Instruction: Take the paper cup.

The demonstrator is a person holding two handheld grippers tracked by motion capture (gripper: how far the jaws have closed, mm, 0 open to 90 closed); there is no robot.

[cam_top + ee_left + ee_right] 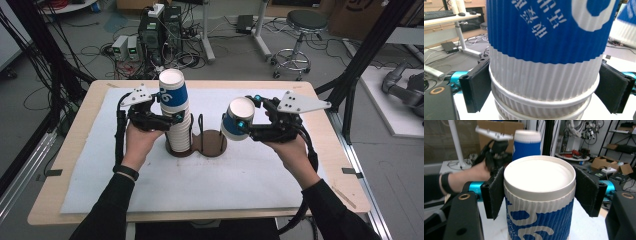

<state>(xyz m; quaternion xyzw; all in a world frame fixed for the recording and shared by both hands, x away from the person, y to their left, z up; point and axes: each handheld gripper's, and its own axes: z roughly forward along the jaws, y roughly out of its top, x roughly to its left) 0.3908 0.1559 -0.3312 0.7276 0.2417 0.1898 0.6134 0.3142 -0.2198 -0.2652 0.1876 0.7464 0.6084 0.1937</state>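
White mat (pixel 150 195), left tool (pixel 172 119) pinching cup stack (pixel 177 112), right tool (pixel 248 129) pinching single cup (pixel 238 119)

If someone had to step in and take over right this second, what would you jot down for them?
Left gripper: jaws on either side of the stack of cups, which stands upside down in the left ring of the brown holder.
Right gripper: shut on a single cup, tilted in the air above the holder's right ring.
Done: one cup is off the stack.
Left: probably set it in the right ring.

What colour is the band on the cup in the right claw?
Blue with white markings, on a white ribbed cup; clearest in the right gripper view.
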